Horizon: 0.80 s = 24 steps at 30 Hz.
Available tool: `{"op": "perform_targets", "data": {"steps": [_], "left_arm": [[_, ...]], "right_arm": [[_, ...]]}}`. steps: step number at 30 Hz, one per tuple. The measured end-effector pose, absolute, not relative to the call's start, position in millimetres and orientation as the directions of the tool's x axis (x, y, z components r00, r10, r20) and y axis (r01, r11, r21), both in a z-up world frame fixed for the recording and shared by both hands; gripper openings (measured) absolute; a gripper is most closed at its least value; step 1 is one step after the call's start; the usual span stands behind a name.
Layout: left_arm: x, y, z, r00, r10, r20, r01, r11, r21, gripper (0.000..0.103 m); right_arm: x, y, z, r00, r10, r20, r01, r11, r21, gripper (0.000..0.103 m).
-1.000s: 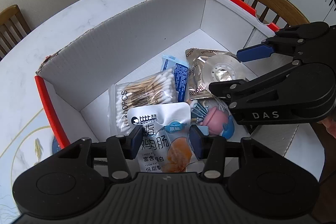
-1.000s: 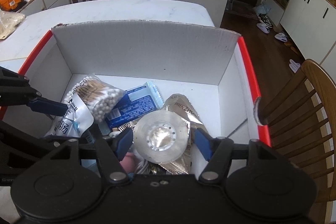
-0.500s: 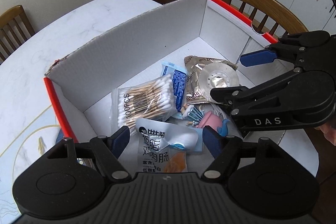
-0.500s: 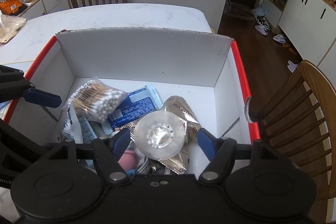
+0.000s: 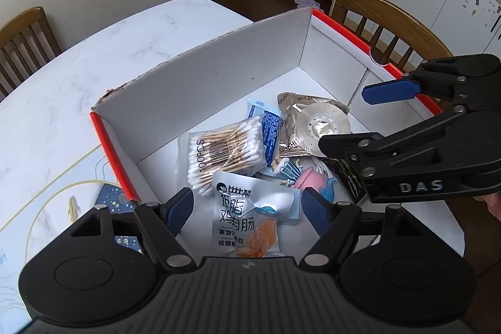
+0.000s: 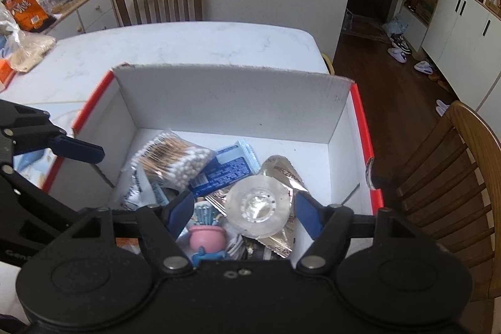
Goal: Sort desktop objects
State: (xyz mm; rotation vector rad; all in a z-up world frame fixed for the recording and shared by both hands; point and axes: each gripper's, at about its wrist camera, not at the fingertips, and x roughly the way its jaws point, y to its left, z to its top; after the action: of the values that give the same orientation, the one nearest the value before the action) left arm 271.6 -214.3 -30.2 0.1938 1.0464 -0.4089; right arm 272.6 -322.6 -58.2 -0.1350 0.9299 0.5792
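Observation:
A white cardboard box (image 5: 203,89) with red edges stands on the marble table. In it lie a bag of cotton swabs (image 5: 222,152), a blue packet (image 5: 264,124), a foil pouch (image 5: 289,105) with a clear tape roll (image 5: 322,124) on it, a pink pot toy (image 5: 308,180) and a silver snack packet (image 5: 244,215). My left gripper (image 5: 247,208) hangs open above the snack packet, not touching it. Over the box's right side my right gripper (image 5: 353,118) is open. In the right wrist view it (image 6: 244,213) hovers above the tape roll (image 6: 258,210) and pink pot (image 6: 208,237).
A blue patterned item (image 5: 112,199) lies on the table against the box's left wall. Wooden chairs (image 6: 454,177) (image 5: 385,21) stand close around the table. Snack bags (image 6: 25,52) sit at the table's far left. Bare marble tabletop (image 6: 203,43) stretches beyond the box.
My left gripper opened wider and let go of the silver snack packet, which now lies in the box. Both grippers lifted up and back from the box.

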Motion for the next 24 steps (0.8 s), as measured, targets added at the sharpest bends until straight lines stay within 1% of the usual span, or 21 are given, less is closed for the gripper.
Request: {"op": "perform_targets", "data": {"steps": [13,18,24], "left_arm": [[259.2,-203.4,-20.3,0.449,-0.253,-0.857,0.400,0.914,-0.061,0.076],[251.5,-195.2,-14.8,0.458,-0.264,-0.849,0.392,0.917,-0.074,0.076],[242.7,-191.0,-5.5,0.470,-0.274,-0.839,0.384,0.919,-0.085,0.076]], "right_arm": [[248.5,-332.0,-30.8,0.466,0.467,-0.752,-0.529,0.828,0.186,0.073],[238.3,-337.2,-21.1,0.477,0.480,-0.736,-0.530,0.825,0.195,0.075],[226.8,-341.9,-8.6,0.484,0.511,-0.710,-0.534,0.816,0.223,0.082]]}}
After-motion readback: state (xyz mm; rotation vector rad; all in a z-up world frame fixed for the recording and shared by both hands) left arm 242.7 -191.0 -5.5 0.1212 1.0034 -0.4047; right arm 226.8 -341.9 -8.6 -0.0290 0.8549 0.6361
